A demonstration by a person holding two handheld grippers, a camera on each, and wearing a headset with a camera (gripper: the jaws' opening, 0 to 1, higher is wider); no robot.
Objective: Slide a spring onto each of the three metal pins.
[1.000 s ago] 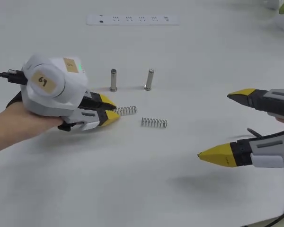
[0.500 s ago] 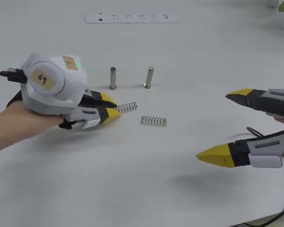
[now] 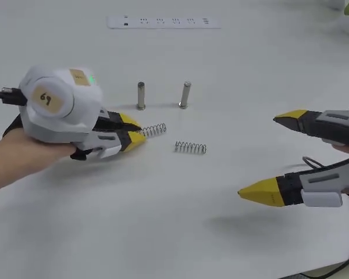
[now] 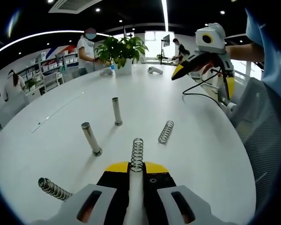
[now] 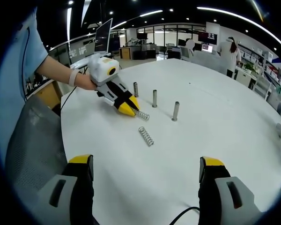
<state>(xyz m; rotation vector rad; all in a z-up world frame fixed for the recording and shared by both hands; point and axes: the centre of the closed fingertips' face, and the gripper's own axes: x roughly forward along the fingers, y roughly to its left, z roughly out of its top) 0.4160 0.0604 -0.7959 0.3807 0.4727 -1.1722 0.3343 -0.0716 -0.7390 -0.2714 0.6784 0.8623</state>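
Left gripper (image 3: 136, 135) clamped tight on one end of a spring (image 3: 154, 129), just before a bare pin (image 3: 141, 96); a second spring (image 3: 191, 147) lies loose on the table (image 3: 163, 221) nearby; right gripper (image 3: 259, 156) wide open, empty, well apart.

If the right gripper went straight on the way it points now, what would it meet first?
Probably the loose spring lying on the table, almost dead ahead between the open jaws of the right gripper. The gripper seems to hover above the table, so it may pass over it.
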